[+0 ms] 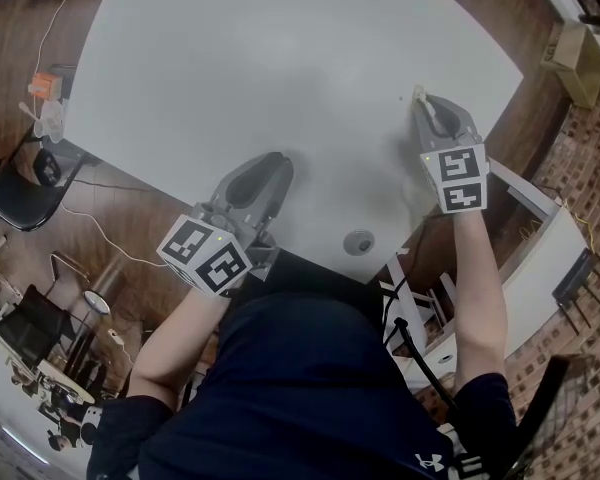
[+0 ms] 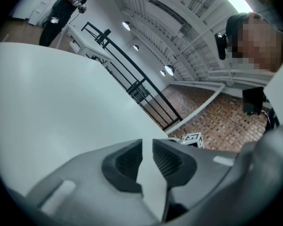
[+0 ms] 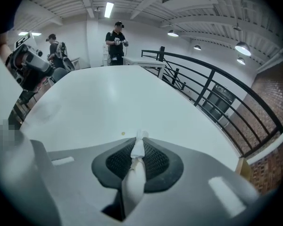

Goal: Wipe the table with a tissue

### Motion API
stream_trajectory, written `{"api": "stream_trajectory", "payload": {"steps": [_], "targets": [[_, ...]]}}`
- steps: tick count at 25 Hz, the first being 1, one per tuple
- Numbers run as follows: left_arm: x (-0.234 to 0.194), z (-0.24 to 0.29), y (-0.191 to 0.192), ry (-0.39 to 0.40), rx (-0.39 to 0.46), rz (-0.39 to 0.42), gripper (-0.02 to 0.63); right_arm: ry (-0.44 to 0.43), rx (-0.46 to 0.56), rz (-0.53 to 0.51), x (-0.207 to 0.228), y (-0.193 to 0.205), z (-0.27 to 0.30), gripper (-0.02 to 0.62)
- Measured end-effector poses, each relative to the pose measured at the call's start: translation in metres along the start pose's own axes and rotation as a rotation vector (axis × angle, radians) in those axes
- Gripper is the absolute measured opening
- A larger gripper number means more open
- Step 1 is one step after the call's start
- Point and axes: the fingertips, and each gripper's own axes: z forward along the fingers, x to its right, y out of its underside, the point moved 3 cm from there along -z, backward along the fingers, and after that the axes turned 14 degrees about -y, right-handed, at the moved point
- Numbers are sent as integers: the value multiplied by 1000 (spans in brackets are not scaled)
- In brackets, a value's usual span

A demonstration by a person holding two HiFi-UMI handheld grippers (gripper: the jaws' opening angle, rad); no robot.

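The big white table (image 1: 280,58) fills the head view. At its right side my right gripper (image 1: 420,96) hovers just over the surface, shut on a twisted white tissue (image 3: 137,149) whose end sticks out past the jaw tips. In the head view only a small bit of the tissue (image 1: 417,92) shows. My left gripper (image 1: 271,164) is near the table's front edge, by the person's body. Its jaws stand almost together with a thin slit and nothing between them (image 2: 147,147). The bare table (image 2: 52,107) shows through that slit.
A tiny yellowish speck (image 3: 123,134) lies on the table just ahead of the right jaws. A round grey disc (image 1: 359,242) sits at the near table edge. A dark chair (image 1: 20,193) stands left, a cardboard box (image 1: 572,63) right. A black railing (image 3: 212,88) and people (image 3: 116,44) are beyond.
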Motion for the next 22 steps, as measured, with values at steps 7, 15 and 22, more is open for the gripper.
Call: {"api": "stream_trajectory", "payload": {"steps": [7, 15, 22], "targets": [[-18, -7, -12, -3, 11, -6, 66, -10, 12, 15, -22, -19, 16, 43], [-35, -20, -21, -9, 18, -7, 66, -4, 15, 0, -34, -37, 31, 43], [-51, -30, -29, -25, 35, -15, 66, -20, 14, -26, -42, -54, 43, 43]]}}
